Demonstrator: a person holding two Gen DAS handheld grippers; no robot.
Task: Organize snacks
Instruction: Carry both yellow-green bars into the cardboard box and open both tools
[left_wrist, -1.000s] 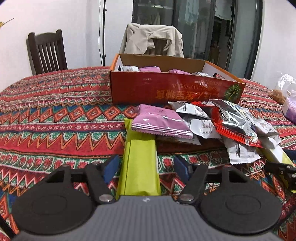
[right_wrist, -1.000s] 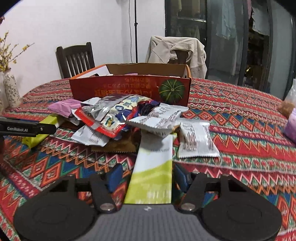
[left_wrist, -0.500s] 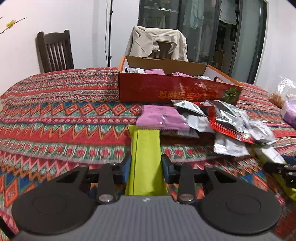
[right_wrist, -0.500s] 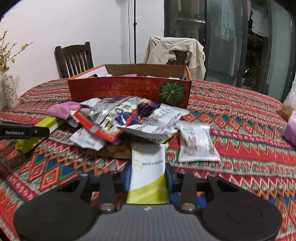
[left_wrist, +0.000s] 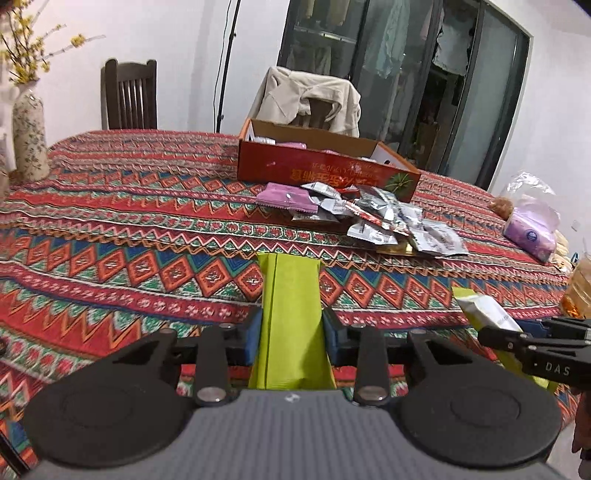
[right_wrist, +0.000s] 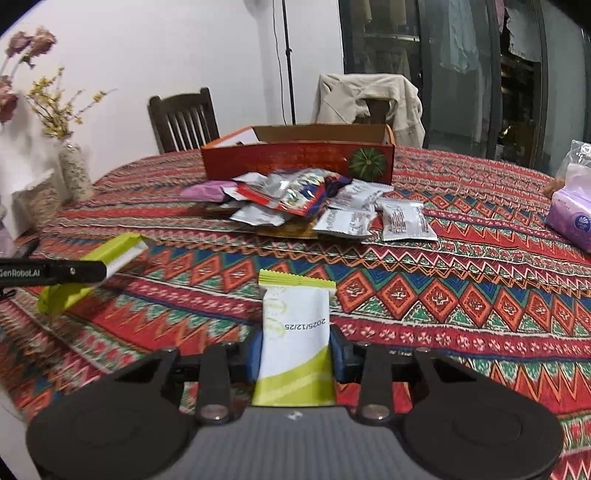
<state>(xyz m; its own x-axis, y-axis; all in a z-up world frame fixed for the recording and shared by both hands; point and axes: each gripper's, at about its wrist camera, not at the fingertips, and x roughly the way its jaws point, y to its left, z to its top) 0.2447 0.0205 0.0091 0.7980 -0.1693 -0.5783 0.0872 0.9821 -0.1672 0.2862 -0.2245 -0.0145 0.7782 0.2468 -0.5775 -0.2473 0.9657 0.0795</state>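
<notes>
Near the front of the patterned tabletop (left_wrist: 140, 236), the left gripper (left_wrist: 291, 332) has its jaws pinching a lime-green snack bar (left_wrist: 290, 310), which sticks out forward between the blue pads and is lifted clear of the cloth. To its right, the right gripper (right_wrist: 295, 350) pinches a white-and-green snack bar (right_wrist: 295, 332) (a printed date shows on its wrapper), the pads pressed against both long sides. Each gripper shows at the edge of the other's view, bar in its jaws.

Farther back, around the middle of the tabletop, lies a loose pile of snack packets (right_wrist: 314, 206): silver ones, a pink one at the left, a red-edged foil one on top. Just behind the pile stands an open red cardboard box (right_wrist: 295, 158) with a green pumpkin picture at its right end; a few packets lie inside it. At the far left stands a flowered vase (left_wrist: 27, 136) holding yellow blossoms. At the right edge sits a purple tissue pack (right_wrist: 572, 210). Two chairs stand beyond the tabletop, one draped with a beige jacket (left_wrist: 310, 99).
</notes>
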